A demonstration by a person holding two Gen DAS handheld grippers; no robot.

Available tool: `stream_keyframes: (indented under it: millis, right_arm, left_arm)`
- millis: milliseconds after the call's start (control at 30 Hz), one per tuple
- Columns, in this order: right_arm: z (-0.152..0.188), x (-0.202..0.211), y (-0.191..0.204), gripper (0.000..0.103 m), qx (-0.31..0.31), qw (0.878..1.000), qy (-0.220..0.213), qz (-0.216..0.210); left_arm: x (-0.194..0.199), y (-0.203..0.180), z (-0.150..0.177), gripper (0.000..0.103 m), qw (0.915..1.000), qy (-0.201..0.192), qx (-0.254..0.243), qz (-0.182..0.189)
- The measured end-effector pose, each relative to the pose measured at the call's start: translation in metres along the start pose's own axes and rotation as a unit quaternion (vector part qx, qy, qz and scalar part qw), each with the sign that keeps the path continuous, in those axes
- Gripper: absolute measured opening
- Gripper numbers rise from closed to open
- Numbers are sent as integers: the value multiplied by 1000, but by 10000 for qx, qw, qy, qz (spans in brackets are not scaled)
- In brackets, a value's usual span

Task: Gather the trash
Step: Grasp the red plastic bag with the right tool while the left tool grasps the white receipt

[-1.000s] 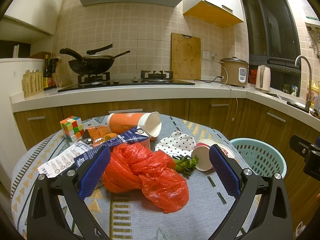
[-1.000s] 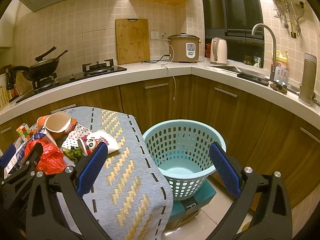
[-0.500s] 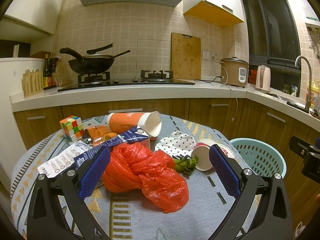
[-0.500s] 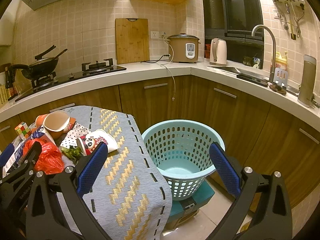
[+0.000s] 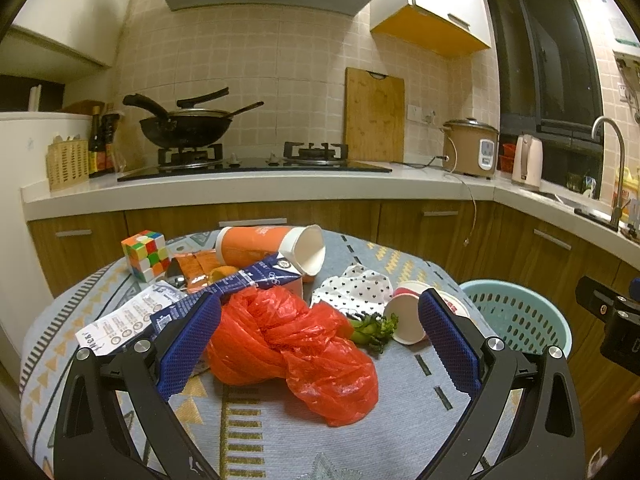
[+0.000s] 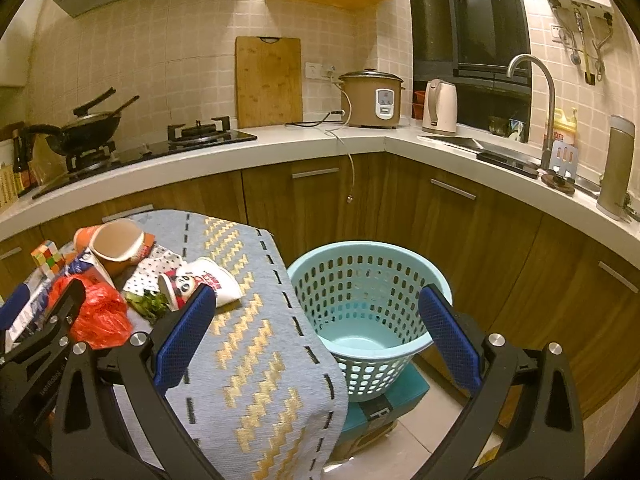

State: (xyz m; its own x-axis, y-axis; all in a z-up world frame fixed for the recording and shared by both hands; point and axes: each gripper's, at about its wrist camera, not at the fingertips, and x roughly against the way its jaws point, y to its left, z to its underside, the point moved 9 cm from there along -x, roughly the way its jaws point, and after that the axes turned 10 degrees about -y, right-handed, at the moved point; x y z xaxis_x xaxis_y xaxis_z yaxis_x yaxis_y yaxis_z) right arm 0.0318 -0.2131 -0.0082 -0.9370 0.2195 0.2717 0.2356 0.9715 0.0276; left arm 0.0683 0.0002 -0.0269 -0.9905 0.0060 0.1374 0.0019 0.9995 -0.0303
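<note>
Facing the heap on the cloth-covered table (image 5: 280,440), we hold the left gripper (image 5: 320,320) spread wide and empty, its blue pads either side of the red plastic bag (image 5: 292,344), which lies nearest us at the front of the pile. The right gripper (image 6: 316,328) is just as wide and carries nothing; it looks out past the table's edge toward the teal basket (image 6: 368,264), which sits on a box on the floor beside the table and appears empty, so we judge collecting has not begun.

The bag seems the sensible first pick. It is soft and will crumple, so we should lower the pads around its knotted middle rather than the loose lower lobe, and close fully so a fold cannot slip free. Green vegetable scraps (image 5: 372,330) touch its right side and a blue carton (image 5: 240,280) lies against its back; lifting straight up first should keep those from dragging along. A toppled panda cup (image 6: 204,284) and an orange cup (image 5: 268,244) lie behind, and the Rubik's cube (image 5: 146,254) is likely not trash.
</note>
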Motion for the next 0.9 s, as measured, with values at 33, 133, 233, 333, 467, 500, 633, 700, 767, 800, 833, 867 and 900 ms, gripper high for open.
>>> stream_keyframes:
  millis: [33,133,233,333,467,500,633,700,767,800,833,867,900]
  right_arm:
    - [-1,1,1,95,-19,10000,-24,-18]
    - [-2,2,6,87,42,10000,-30,-75]
    - [-3,1,12,74,64,9998,7,-186]
    - [-4,0,24,52,115,9991,75,-394]
    - [-2,-8,44,29,138,9969,243,-730]
    - [-1,-10,49,28,136,9965,278,-781]
    - [2,-20,69,28,166,9936,472,-1017]
    - [7,-25,82,28,205,9909,630,-1168]
    - [13,-27,97,28,236,9871,776,-1377]
    - [16,-27,106,29,256,9844,851,-1516]
    - [19,-27,117,30,293,9816,910,-1653]
    - [23,-27,127,33,334,9793,956,-1754]
    - [26,-27,141,44,402,9754,1036,-1904]
  left_arm:
    - [2,1,0,96,10000,-2,34,17]
    - [11,10,0,96,9999,48,156,-49]
    - [28,24,-5,96,9997,21,206,-132]
    - [43,45,-11,96,9995,39,118,-303]
    - [51,86,-12,96,9975,266,100,-646]
    - [50,98,-12,96,9968,325,100,-727]
    - [32,153,-4,95,9917,804,29,-1002]
    - [15,176,7,95,9886,1244,217,-813]
    - [1,191,16,95,9852,1558,379,-601]
    - [-6,197,20,95,9835,1696,411,-475]
    - [-13,199,24,95,9820,1815,402,-325]
    - [-20,200,29,95,9799,1955,361,-182]
    - [-25,200,32,94,9786,2035,293,-93]
